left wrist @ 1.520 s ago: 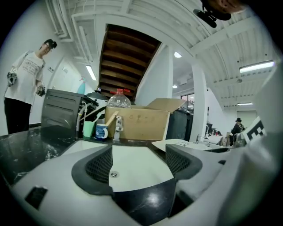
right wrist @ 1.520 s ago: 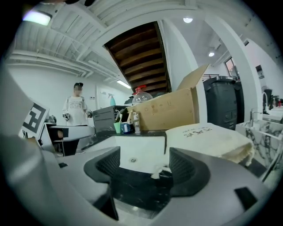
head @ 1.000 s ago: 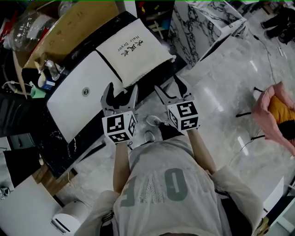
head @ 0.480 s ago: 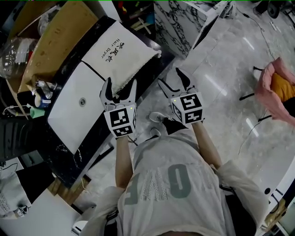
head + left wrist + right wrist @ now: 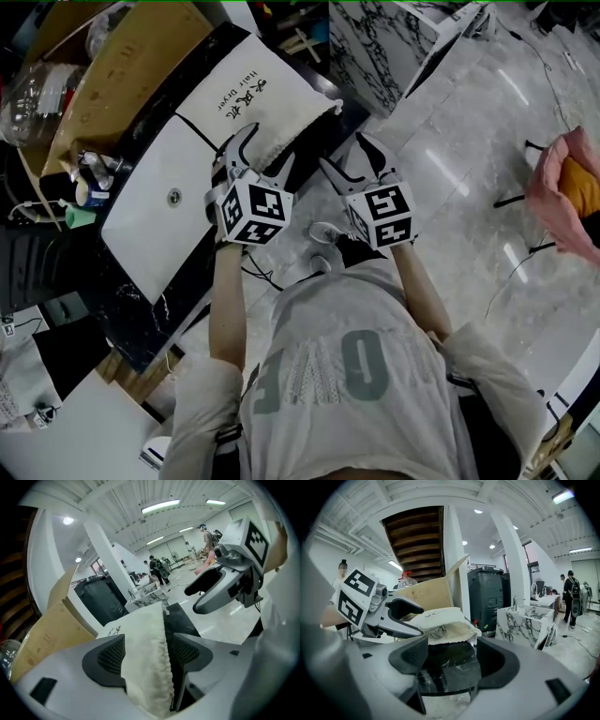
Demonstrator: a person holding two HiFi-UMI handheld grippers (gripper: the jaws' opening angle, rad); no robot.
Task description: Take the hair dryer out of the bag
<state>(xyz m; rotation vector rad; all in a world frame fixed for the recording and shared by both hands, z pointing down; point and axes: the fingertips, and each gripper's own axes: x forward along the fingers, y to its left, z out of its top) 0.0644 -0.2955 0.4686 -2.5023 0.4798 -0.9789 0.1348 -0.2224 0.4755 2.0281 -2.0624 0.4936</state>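
Note:
A white cloth bag (image 5: 258,103) printed "Hair Dryer" lies on the black marble counter (image 5: 187,272). No hair dryer shows outside it. My left gripper (image 5: 261,150) is open, with its jaws on either side of the bag's frilled near edge (image 5: 145,634). The edge runs between the pads (image 5: 111,656) and a dark gap is left on the right side. My right gripper (image 5: 345,155) is open and holds nothing, just right of the left one and short of the bag's mouth (image 5: 440,630). The left gripper (image 5: 401,616) shows at the bag's left in the right gripper view.
A white board (image 5: 155,206) with a small round fitting lies on the counter left of the bag. A brown cardboard box (image 5: 117,70) and bottles (image 5: 89,173) stand behind. A marble-patterned block (image 5: 394,37) stands to the right, and a black bin (image 5: 487,597) beyond the bag.
My left gripper has moved forward and rolled, so the bag's edge now lies between its jaws. The right gripper has hardly moved.

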